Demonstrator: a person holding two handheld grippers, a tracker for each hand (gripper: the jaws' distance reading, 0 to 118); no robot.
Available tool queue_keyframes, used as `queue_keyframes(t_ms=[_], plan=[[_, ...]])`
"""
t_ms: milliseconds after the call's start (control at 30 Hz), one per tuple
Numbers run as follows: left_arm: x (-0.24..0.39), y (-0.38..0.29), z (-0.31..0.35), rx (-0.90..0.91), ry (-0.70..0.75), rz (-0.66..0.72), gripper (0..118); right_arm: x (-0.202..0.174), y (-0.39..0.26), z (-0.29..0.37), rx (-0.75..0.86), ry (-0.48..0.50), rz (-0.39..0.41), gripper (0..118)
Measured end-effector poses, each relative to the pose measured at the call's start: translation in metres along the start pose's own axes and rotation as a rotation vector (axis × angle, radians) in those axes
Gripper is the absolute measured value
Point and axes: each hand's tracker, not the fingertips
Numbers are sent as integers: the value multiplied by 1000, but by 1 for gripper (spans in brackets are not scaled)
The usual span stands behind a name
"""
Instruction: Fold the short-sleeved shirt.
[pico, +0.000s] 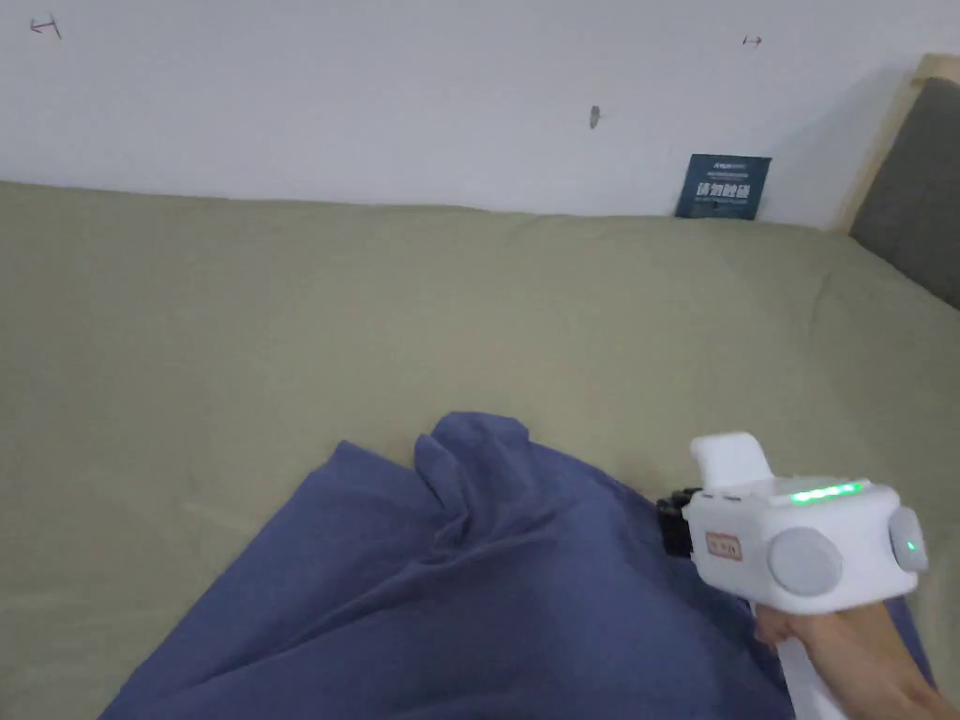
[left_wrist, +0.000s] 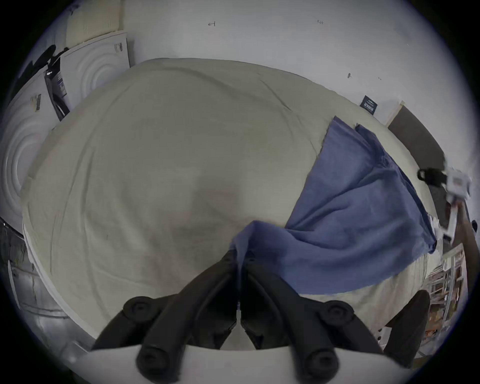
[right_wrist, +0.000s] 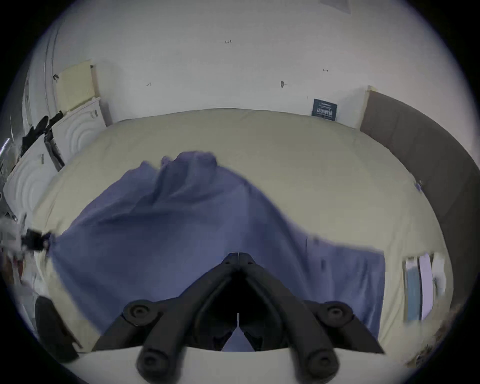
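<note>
A blue short-sleeved shirt (pico: 487, 600) lies rumpled on the olive bed sheet (pico: 281, 328), with a bunched ridge at its far end. My left gripper (left_wrist: 240, 257) is shut on one corner of the shirt (left_wrist: 350, 207) and lifts the cloth off the sheet. The same gripper (right_wrist: 36, 240) appears at the shirt's left edge in the right gripper view. A hand holds my right gripper (pico: 673, 525) by the shirt's right edge. Its jaws (right_wrist: 238, 256) are shut above the blue cloth (right_wrist: 181, 233), and I see no fabric between their tips.
A grey padded headboard (pico: 914, 187) stands at the right end of the bed. A small dark sign (pico: 724, 186) leans on the white wall behind. White moulded panels (left_wrist: 98, 70) stand past the bed's left end. Bare sheet stretches beyond the shirt.
</note>
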Motion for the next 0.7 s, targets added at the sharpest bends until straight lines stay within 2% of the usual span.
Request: queue_keyframes(t_ms=[67,100,133,167,200,233,267,333,367,400,433,467,500,567,633,700], plan=[[0,2,1,5,-9,17,0,6,25,-31,-42,-8,16,1],[-2,0,0,-1,-10,18,0,10,34,-49,-69,9,24,19],[-2,1,1,0,-11,25,0,9,36,-58,-79,-18,26,78],[-1,2,2,-3,-14,29,1,11,42,-76,-124,-18,39,114],[0,4,1,-8,-13,18,1,9,40,-87,-181,-9,51,114],[0,4,0,-13,-10,16,1,4,42,-92,-108,-7,45,105],[2,5,0,-18,-8,18,1,1,36,-102,-173,-4,69,101],[4,8,-1,-24,-2,7,1,-11,24,-105,-288,-2,137,102],[5,7,-2,-30,1,4,1,-12,21,-101,-241,-6,116,103],[6,9,-3,-33,2,2,1,-13,21,-99,-251,-19,97,98],[7,9,-3,-33,5,-2,1,1,39,-103,-278,-6,57,78],[8,10,-3,-35,6,1,1,1,40,-95,-270,24,29,52],[5,7,-4,-35,9,4,1,-4,41,-83,-237,32,55,0],[5,9,-3,-36,11,4,1,-14,38,-61,-176,13,130,0],[-6,10,-2,-37,15,-4,1,-13,40,-35,-148,32,89,0],[-6,17,15,2,35,5,1,-4,52,4,-69,20,86,0]])
